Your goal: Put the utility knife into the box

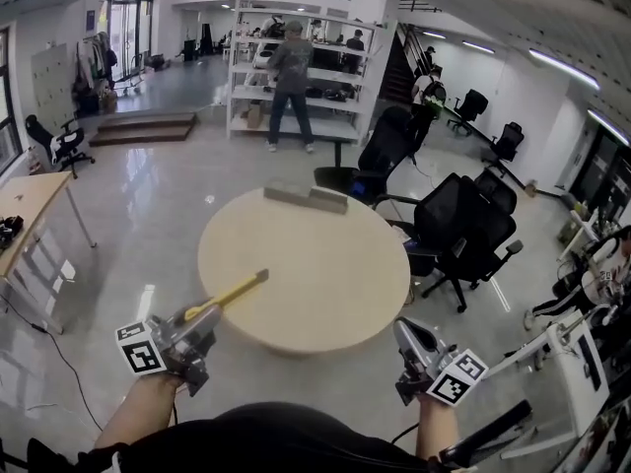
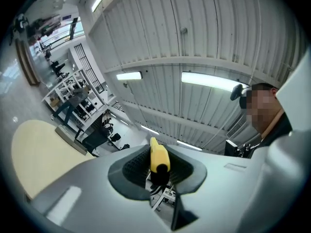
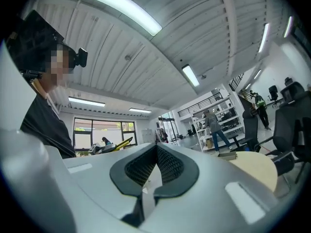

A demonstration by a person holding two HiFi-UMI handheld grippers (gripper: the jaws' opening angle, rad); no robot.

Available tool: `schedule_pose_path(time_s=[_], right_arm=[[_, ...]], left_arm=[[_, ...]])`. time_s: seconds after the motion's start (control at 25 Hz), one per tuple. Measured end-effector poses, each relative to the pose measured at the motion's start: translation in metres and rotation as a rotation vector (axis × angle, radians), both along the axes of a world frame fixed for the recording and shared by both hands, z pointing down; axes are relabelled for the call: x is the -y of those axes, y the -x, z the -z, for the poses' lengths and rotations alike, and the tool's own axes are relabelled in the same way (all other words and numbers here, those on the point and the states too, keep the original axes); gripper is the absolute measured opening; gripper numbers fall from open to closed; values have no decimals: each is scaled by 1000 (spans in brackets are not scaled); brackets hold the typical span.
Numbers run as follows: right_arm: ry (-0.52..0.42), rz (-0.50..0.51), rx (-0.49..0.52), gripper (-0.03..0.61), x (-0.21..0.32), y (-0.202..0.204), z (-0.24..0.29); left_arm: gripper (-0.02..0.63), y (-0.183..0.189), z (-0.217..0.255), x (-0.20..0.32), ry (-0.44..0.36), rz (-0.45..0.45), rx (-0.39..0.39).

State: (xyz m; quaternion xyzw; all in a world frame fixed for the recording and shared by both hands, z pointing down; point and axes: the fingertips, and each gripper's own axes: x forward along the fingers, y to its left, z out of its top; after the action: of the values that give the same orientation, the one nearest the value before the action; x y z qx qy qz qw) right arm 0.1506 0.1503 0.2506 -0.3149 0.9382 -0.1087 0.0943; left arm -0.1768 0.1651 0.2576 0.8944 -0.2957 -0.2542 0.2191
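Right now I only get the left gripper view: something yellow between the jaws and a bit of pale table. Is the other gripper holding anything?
Observer: No. The right gripper has its jaws together with nothing between them.
Operator: And where is my yellow thing compared with the box?
Observer: In the head view, the left gripper holds the utility knife at the near side of the round table. The box lies at the table's far edge.
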Motion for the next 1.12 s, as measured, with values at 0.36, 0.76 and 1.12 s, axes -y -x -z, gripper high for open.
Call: schedule_pose_path(time_s=[0.36,0.76,1.12], right_arm=[[33,33,38,15,71,-75,-18],[68,25,3,15,154,-41,-35],[56,-94,-36,15,272,49,-18]], left_arm=[[67,-83,-3,55,21,2,45],[67,-57,-29,144,46,-33,11],[67,28,-26,297,10,-163,-19]])
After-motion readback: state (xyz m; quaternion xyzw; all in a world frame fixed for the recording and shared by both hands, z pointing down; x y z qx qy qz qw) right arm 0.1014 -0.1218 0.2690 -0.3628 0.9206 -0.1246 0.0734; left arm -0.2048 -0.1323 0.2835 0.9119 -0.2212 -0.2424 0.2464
